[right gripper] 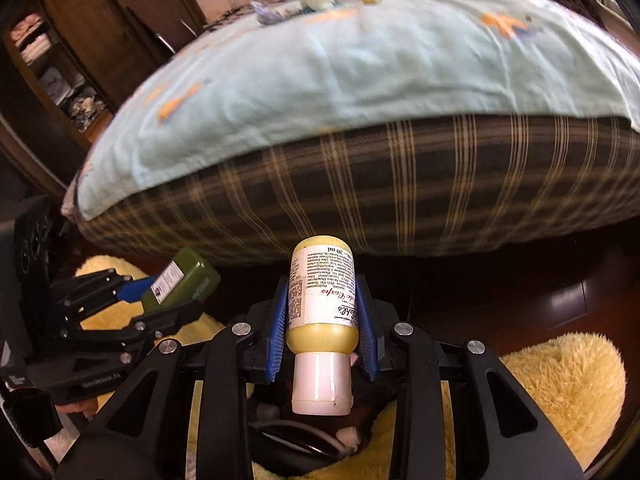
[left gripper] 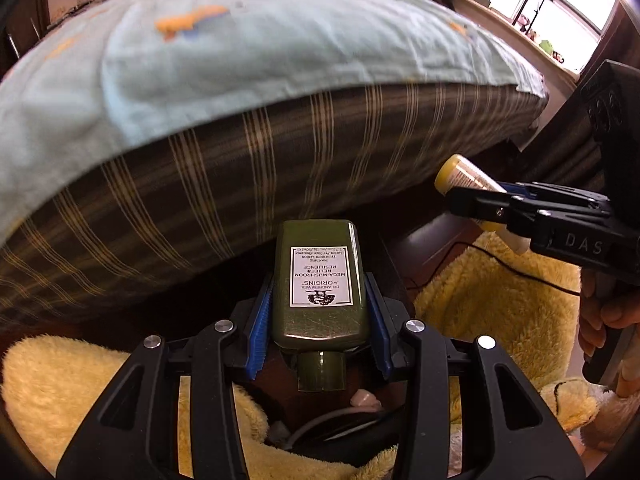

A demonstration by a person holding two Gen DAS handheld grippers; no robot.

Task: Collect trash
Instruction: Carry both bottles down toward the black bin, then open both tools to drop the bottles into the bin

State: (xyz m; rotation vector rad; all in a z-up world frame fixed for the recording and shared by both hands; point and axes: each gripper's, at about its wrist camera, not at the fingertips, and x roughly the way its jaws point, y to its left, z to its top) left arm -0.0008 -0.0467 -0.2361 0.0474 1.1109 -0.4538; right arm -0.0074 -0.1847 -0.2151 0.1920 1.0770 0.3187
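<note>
Nearest the lens, the left claw [left gripper: 320, 312] is clamped on the green bottle [left gripper: 320, 280], cap toward the camera; its label reads "ORIGINS", "MEGA-MUSHROOM RELIEF & RESILIENCE". The right claw [right gripper: 322, 316] pinches the yellow bottle [right gripper: 322, 304], marked "30 ml". Both hang low beside the bed [left gripper: 240, 184], over the yellow plush rug [right gripper: 560, 392]. The risk: smooth plastic could slip from the blue pads [left gripper: 260, 332] and drop.
</note>
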